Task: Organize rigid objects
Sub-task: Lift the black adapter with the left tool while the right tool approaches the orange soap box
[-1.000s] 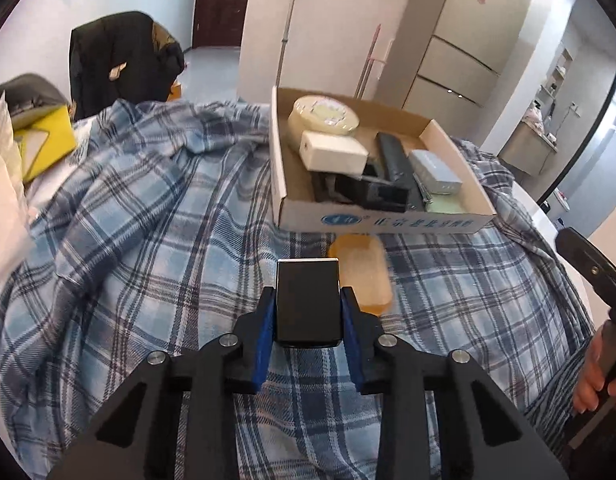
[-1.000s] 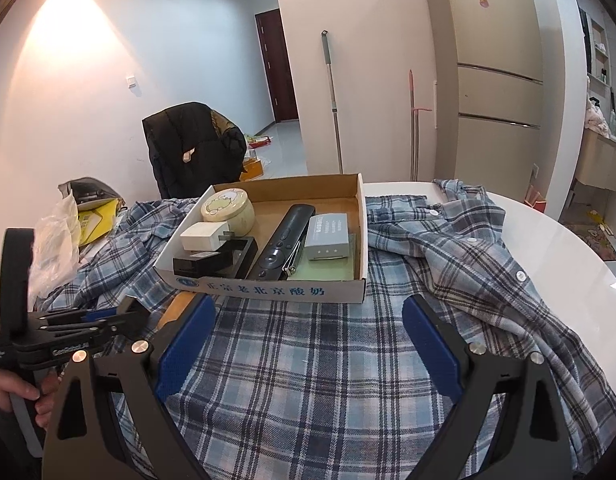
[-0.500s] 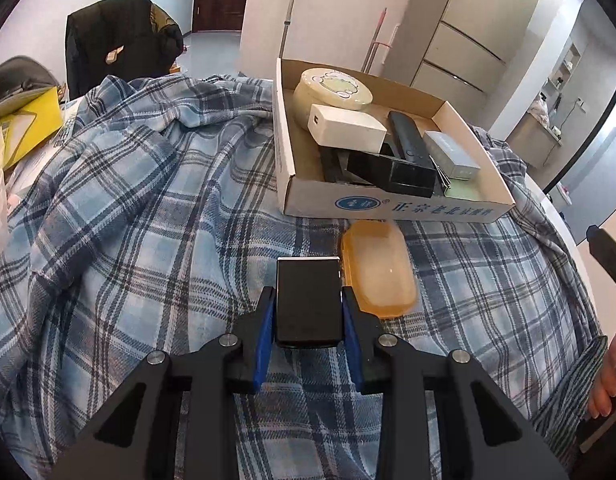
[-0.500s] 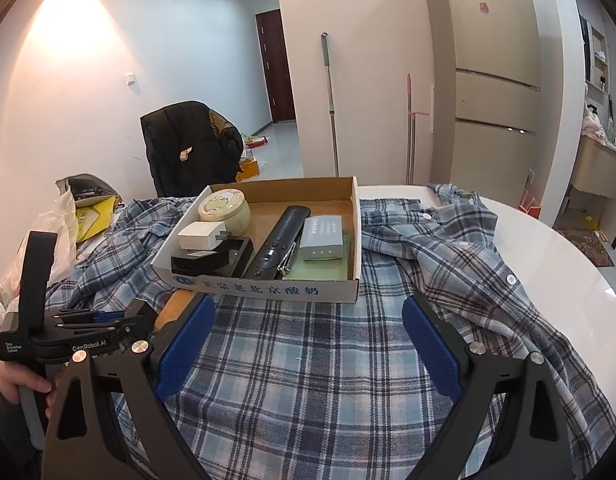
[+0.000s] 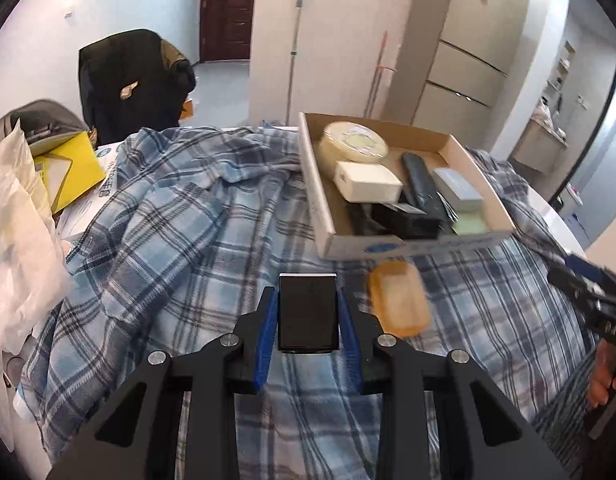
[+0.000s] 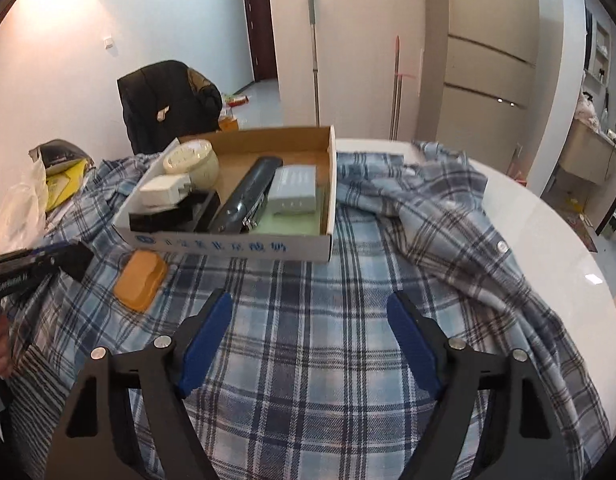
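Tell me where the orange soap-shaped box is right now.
The orange, rounded plastic box lies on the blue plaid shirt, just before the cardboard tray's front wall, near its left corner in the right wrist view.

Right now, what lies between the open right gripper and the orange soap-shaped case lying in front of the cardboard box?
Only bare blue plaid shirt cloth; in the right wrist view nothing else sits between the right gripper and the orange case.

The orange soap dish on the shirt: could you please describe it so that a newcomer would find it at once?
Find the open cardboard box on the plaid shirt. Just in front of the box's printed front wall, outside it, lies the orange soap dish. It is the only orange, rounded, translucent thing, lying alone on the cloth.
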The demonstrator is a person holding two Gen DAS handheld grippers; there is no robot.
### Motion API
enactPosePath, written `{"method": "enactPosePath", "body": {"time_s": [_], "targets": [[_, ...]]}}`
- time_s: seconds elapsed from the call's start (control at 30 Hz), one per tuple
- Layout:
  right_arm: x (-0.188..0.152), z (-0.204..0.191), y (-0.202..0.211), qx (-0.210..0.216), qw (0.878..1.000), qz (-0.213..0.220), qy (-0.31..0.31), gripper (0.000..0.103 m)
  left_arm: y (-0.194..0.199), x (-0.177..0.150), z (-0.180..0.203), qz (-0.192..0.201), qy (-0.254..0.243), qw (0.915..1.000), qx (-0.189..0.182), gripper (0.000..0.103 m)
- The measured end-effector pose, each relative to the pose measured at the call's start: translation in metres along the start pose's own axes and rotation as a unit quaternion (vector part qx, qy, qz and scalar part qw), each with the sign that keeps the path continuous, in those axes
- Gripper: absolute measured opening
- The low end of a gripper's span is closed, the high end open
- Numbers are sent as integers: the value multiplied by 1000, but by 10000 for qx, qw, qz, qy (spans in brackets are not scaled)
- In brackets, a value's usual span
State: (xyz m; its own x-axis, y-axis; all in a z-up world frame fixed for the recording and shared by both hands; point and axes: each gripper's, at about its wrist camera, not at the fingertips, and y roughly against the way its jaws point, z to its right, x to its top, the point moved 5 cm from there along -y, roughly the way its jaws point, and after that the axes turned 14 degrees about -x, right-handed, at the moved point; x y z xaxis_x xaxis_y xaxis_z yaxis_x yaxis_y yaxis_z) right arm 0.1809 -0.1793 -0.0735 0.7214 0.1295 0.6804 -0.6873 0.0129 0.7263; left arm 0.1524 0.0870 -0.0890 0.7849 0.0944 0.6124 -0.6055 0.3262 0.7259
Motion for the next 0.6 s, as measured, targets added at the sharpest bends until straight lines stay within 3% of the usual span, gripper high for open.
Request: {"method": "enactPosePath", "body": {"time_s": [0.17, 0.47, 0.6], "targets": [[0, -4, 8, -11, 10000, 42, 79, 79, -12, -16, 17, -209, -308, 9993, 96, 32], [-1, 4, 12, -81, 9999, 47, 70, 79, -42, -31, 12, -620, -147, 9979, 116, 32], [3, 1, 14, -102, 9999, 46, 93, 79, -27, -26, 19, -256, -256, 9993, -48, 32]]}}
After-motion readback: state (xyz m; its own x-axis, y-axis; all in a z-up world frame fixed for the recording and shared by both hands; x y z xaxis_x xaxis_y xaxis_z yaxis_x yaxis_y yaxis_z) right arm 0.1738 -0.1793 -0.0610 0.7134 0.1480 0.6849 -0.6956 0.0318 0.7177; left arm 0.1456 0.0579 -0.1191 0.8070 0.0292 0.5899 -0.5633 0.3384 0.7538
